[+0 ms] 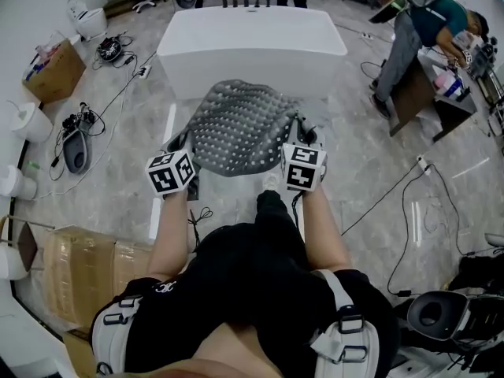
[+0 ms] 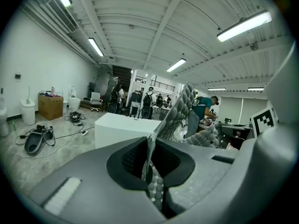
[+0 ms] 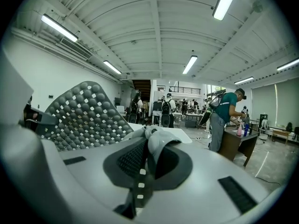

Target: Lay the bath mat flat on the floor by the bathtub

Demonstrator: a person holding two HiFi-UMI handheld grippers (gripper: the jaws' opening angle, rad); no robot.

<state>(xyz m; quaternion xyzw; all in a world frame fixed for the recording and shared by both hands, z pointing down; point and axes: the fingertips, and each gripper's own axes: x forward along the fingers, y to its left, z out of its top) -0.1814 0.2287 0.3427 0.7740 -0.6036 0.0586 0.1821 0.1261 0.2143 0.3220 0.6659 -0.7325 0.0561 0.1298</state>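
Note:
A grey rubber bath mat (image 1: 240, 124) with rows of round bumps and holes hangs in the air, stretched between my two grippers in front of the white bathtub (image 1: 252, 46). My left gripper (image 1: 181, 143) is shut on the mat's left corner. In the left gripper view the mat's edge (image 2: 180, 111) runs up out of the shut left gripper (image 2: 148, 164). My right gripper (image 1: 307, 134) is shut on the right corner. In the right gripper view a bunched fold sits in the right gripper (image 3: 147, 155), and the mat (image 3: 84, 113) arches up at the left.
A marble-patterned floor (image 1: 354, 172) lies between me and the tub. A cardboard box (image 1: 53, 71), cables and a dark device (image 1: 75, 152) sit at the left. Flat cardboard (image 1: 79, 278) lies near my left foot. A person (image 1: 417, 38) bends over a table at the right. Cables (image 1: 409, 203) trail there.

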